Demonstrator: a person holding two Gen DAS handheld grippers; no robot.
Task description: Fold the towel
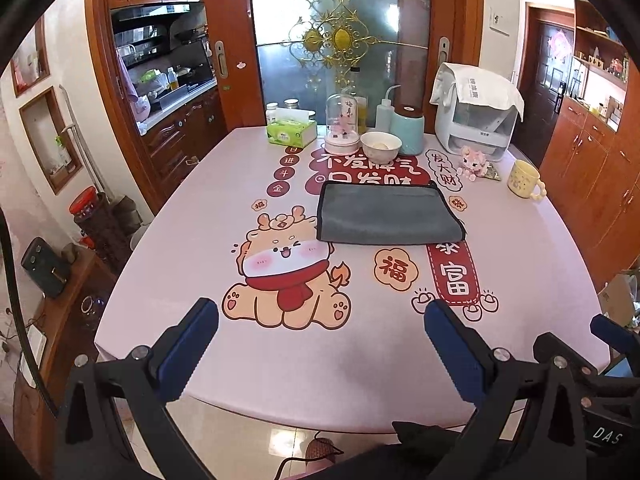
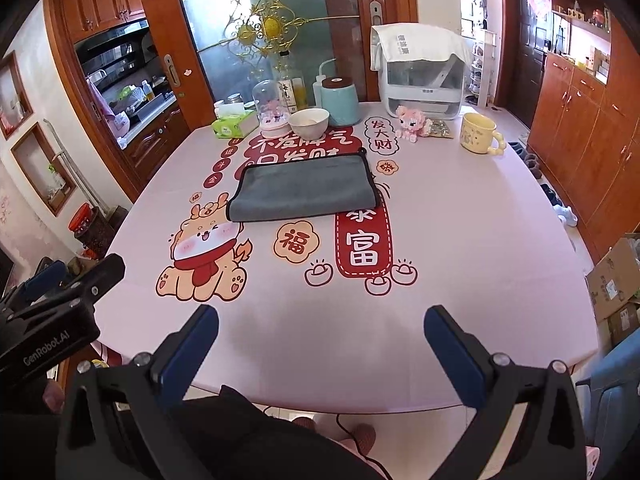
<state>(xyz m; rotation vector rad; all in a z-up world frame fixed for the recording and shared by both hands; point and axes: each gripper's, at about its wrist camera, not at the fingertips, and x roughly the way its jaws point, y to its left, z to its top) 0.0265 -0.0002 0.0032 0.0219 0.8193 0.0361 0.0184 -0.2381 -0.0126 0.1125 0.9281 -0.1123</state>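
A grey towel [image 1: 386, 214] with a dark edge lies flat as a folded rectangle on the pink printed tablecloth [image 1: 192, 248], past the middle of the table. It also shows in the right wrist view [image 2: 306, 188]. My left gripper [image 1: 320, 322] is open and empty, held over the table's near edge, well short of the towel. My right gripper [image 2: 320, 328] is open and empty, also over the near edge. The left gripper's body shows at the left of the right wrist view [image 2: 60, 300].
Along the far edge stand a tissue box [image 1: 291, 131], a glass dome [image 1: 342, 124], a white bowl [image 1: 381, 146], a teal canister [image 1: 407, 128], a white appliance [image 1: 476, 118], a pink toy [image 1: 474, 162] and a yellow mug [image 1: 525, 179]. Cardboard boxes [image 2: 614, 280] sit on the floor right.
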